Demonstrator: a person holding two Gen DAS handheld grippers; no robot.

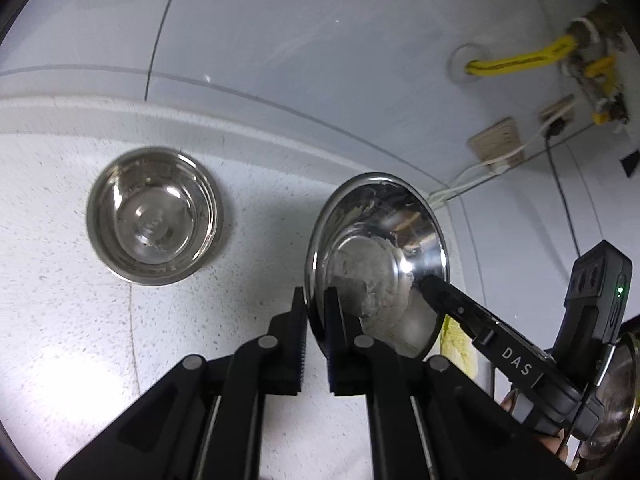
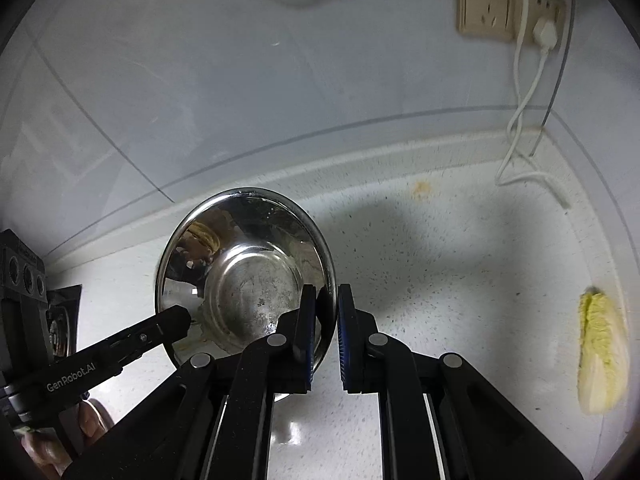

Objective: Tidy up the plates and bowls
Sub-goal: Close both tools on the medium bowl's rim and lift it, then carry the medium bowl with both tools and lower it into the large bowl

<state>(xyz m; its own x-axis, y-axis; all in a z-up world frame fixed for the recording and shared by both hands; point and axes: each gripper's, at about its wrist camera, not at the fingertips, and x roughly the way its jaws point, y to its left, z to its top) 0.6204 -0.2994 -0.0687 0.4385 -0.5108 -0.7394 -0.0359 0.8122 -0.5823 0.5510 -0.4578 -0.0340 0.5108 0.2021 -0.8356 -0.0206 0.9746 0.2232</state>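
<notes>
A shallow steel plate (image 1: 380,248) is held tilted above the white speckled counter (image 1: 60,320). My left gripper (image 1: 316,300) is shut on its left rim. My right gripper (image 2: 326,300) is shut on its right rim; the plate (image 2: 244,272) fills the left-centre of the right wrist view. The right gripper's finger (image 1: 440,292) shows against the plate in the left wrist view, and the left gripper's finger (image 2: 168,324) shows in the right wrist view. A steel bowl (image 1: 154,216) stands on the counter to the left.
The tiled wall (image 1: 320,40) stands close behind. It carries sockets (image 2: 508,8) with a white cable (image 2: 520,128) and a yellow hose (image 1: 520,58). A piece of yellow-green cabbage (image 2: 600,348) lies on the counter at the right. Another steel dish (image 1: 616,396) shows at the far right.
</notes>
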